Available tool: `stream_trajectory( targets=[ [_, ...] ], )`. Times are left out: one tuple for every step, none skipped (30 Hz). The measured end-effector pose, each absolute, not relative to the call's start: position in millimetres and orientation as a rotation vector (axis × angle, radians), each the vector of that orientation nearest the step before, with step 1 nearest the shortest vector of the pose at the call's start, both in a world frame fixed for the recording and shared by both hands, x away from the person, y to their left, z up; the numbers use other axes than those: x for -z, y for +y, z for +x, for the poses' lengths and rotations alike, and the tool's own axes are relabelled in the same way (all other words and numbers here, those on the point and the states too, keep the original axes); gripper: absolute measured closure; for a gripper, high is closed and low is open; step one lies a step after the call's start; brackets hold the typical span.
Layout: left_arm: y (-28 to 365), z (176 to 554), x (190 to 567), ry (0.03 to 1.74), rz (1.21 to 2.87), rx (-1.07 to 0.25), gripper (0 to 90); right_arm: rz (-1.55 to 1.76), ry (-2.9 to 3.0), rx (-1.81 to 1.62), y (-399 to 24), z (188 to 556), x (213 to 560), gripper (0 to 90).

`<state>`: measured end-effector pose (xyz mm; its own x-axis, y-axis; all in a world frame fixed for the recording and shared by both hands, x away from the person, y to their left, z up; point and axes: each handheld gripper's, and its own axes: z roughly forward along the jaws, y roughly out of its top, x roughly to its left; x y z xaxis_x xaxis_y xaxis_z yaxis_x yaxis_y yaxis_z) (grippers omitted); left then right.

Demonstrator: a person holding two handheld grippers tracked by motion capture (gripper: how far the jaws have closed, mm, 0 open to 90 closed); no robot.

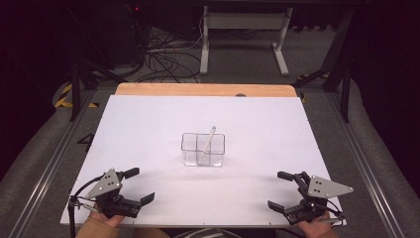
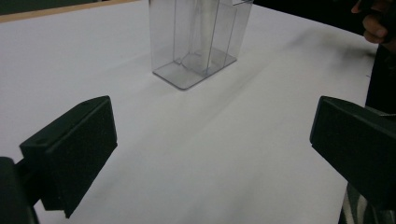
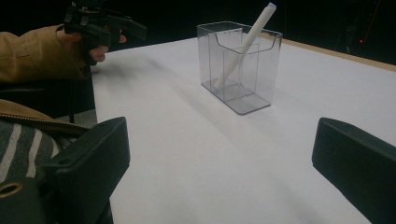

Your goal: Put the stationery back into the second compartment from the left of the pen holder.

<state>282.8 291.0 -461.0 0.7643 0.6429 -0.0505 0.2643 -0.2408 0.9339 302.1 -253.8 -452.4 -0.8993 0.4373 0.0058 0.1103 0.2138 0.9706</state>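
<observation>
The clear box's (image 1: pixel 203 149) top is cut off in the left gripper view, blurring the straw (image 1: pixel 210 139) leaning inside, mid-tabletop (image 1: pixel 148 124). Left claw (image 1: pixel 133 186) and right claw (image 1: pixel 281 190) gape wide, empty, near edge.

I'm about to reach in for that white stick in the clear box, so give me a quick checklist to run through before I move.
1. Left gripper open with nothing held: ok, its fingers stand wide apart.
2. Right gripper open with nothing held: ok.
3. Clear box upright on the white table: ok.
4. White stick reachable: ok, it leans in one compartment and its top pokes above the rim.
5. Path from either gripper to the box free: ok, bare table lies between.
6. Box fixed to the table: cannot tell; it might slide or tip when the stick is pulled.
</observation>
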Motion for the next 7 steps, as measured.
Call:
stream_trajectory(
  targets=[
    [291.5,282.5,461.0,0.706,1.823,-0.430,1.6,0.519,2.223,-1.739,-253.6,302.0,452.5,4.7],
    [292.3,282.3,460.5,0.705,1.820,-0.434,1.6,0.520,2.224,-1.736,-253.4,302.0,452.6,4.7],
    [293.0,282.8,460.2,0.704,1.811,-0.433,1.7,0.520,2.225,-1.735,-253.2,302.0,452.6,4.7],
    [294.0,283.2,459.8,0.708,1.811,-0.439,1.7,0.520,2.224,-1.734,-253.0,302.1,452.6,4.7],
    [294.2,283.3,459.8,0.716,1.803,-0.440,1.7,0.521,2.224,-1.733,-253.0,302.2,452.7,4.7],
    [294.7,283.5,459.6,0.717,1.803,-0.445,1.7,0.521,2.223,-1.732,-253.0,302.3,452.7,4.7],
    [294.9,283.7,459.4,0.718,1.803,-0.449,1.7,0.522,2.222,-1.731,-253.1,302.4,452.6,4.7]
  ],
)
